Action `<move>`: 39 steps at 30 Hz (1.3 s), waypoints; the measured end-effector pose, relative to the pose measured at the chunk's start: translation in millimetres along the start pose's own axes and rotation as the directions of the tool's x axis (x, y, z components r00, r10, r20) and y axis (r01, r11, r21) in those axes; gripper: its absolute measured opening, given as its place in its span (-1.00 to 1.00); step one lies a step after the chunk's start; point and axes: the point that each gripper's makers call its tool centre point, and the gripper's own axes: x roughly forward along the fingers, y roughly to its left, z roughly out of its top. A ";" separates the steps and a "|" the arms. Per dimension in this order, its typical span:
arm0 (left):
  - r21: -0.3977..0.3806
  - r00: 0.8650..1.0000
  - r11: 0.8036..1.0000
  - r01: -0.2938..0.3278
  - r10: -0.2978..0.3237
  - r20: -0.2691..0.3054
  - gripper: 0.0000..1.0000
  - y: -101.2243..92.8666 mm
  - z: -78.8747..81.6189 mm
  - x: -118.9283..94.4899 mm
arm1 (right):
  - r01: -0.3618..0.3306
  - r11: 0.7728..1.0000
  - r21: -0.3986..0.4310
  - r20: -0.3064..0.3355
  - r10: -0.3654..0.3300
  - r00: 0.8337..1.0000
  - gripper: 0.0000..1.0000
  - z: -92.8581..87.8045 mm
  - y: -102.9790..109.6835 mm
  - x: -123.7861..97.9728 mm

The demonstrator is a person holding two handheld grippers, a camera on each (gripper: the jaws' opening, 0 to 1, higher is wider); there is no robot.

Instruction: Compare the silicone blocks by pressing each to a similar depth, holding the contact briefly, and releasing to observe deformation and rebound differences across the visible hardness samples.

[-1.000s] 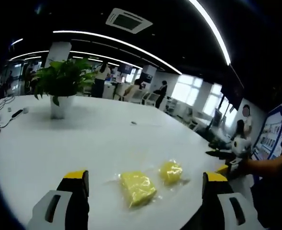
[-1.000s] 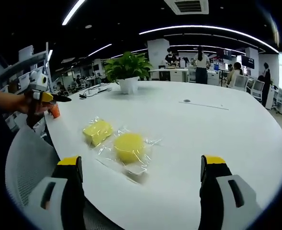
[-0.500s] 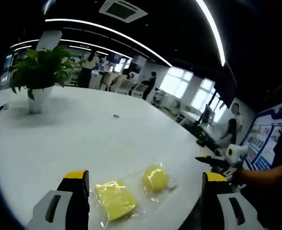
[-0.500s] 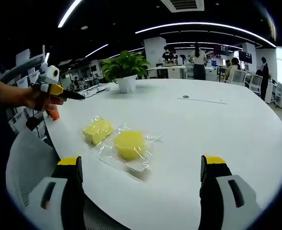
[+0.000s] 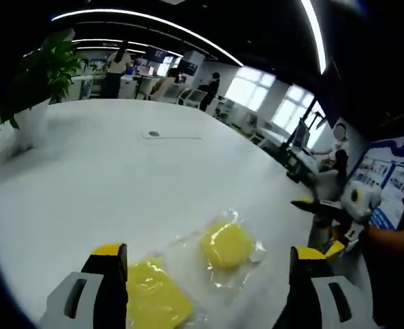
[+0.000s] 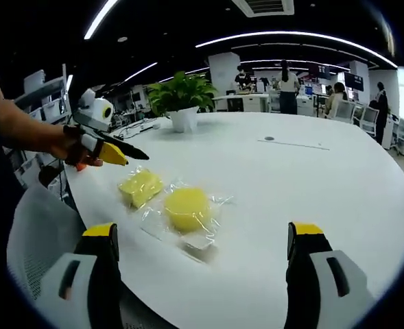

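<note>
Two yellow silicone blocks lie in clear plastic bags on the white table (image 6: 311, 178). The square block (image 6: 140, 186) is beside the round block (image 6: 186, 208). In the left gripper view the square block (image 5: 153, 303) sits low between my left gripper's (image 5: 207, 255) open jaws, with the round block (image 5: 226, 245) just beyond. In the right gripper view, that left gripper (image 6: 119, 152), held by a hand, hovers just left of the square block. My right gripper (image 6: 202, 232) stands open, short of the round block, nothing between its jaws. It also shows at the table's edge (image 5: 319, 205).
A potted plant (image 6: 181, 96) stands at the table's far side, with cables near it. A small round port (image 5: 153, 133) sits mid-table. A grey chair back (image 6: 33, 226) is at the table's near left edge. People and desks fill the office behind.
My left gripper has come in over the table toward the square block, which now lies lower and larger between its jaws. My right gripper has barely moved. The blocks have not shifted.
</note>
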 end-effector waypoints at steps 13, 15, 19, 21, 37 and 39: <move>-0.039 0.997 0.998 0.056 -0.058 -0.046 0.86 -4.2 -1.9 45.8 | -0.024 0.998 -0.049 -0.036 0.022 0.999 0.93 -6.9 6.3 1.1; -0.100 0.997 0.993 0.060 -0.065 -0.048 0.82 -6.0 -2.0 50.8 | -0.019 0.999 -0.046 -0.043 0.017 0.999 0.93 -9.4 5.3 -0.6; -0.234 0.996 0.971 0.056 -0.069 -0.048 0.55 -2.1 -4.1 56.9 | -0.013 0.999 -0.043 -0.054 0.011 0.999 0.93 -13.9 3.8 -4.8; -0.265 0.997 0.963 0.052 -0.065 -0.043 0.45 -0.2 -2.7 58.7 | -0.011 0.999 -0.035 -0.055 0.009 0.998 0.93 -15.1 3.4 -6.7; -0.480 0.996 0.874 -0.079 0.049 -0.074 -0.58 25.0 -12.6 78.2 | -0.005 1.000 0.011 -0.075 0.006 0.997 0.86 -30.3 9.2 -13.7; -0.490 0.990 0.865 -0.111 0.053 -0.129 -0.71 28.4 -23.0 80.9 | -0.001 1.000 0.012 -0.073 0.002 0.997 0.92 -31.0 9.2 -14.4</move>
